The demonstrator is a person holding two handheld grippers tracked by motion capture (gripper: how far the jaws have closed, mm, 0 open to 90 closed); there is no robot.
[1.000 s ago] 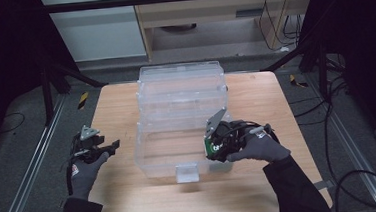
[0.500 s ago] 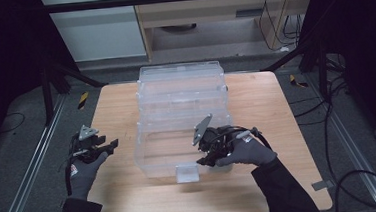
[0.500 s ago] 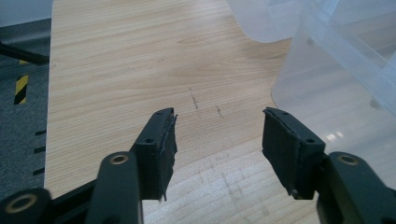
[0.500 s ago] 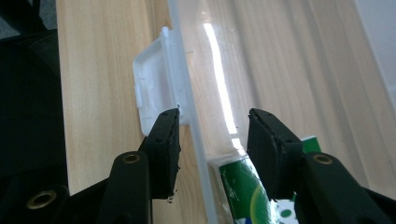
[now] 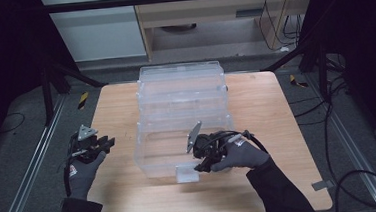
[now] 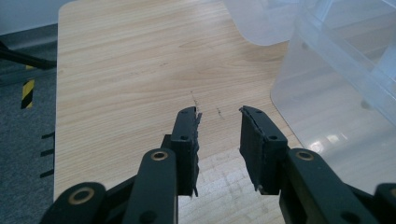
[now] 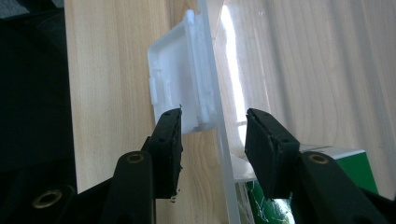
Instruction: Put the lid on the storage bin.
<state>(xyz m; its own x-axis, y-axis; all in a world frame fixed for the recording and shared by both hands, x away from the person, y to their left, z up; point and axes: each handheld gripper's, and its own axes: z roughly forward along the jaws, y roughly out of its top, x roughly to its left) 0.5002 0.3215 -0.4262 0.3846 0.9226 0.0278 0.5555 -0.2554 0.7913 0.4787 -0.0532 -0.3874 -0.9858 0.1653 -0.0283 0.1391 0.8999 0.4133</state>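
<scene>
Right gripper point(image 7: 212, 135) stands spread astride the front wall and white latch point(image 7: 180, 88) of the clear storage box point(image 5: 179, 146), so closing on the latch appears next; left gripper point(image 6: 218, 140), empty over the desk point(image 6: 126, 70), has just been closing.

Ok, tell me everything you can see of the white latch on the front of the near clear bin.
The white latch is a small, roughly rectangular clip of opaque white plastic with moulded ridges, fixed at the middle of the front wall of the near clear bin, low down near the wooden table. It hangs flat against the wall. The right gripper straddles it and the wall's edge, jaws apart, one pad at the latch's outer face; whether it presses I cannot tell.
</scene>
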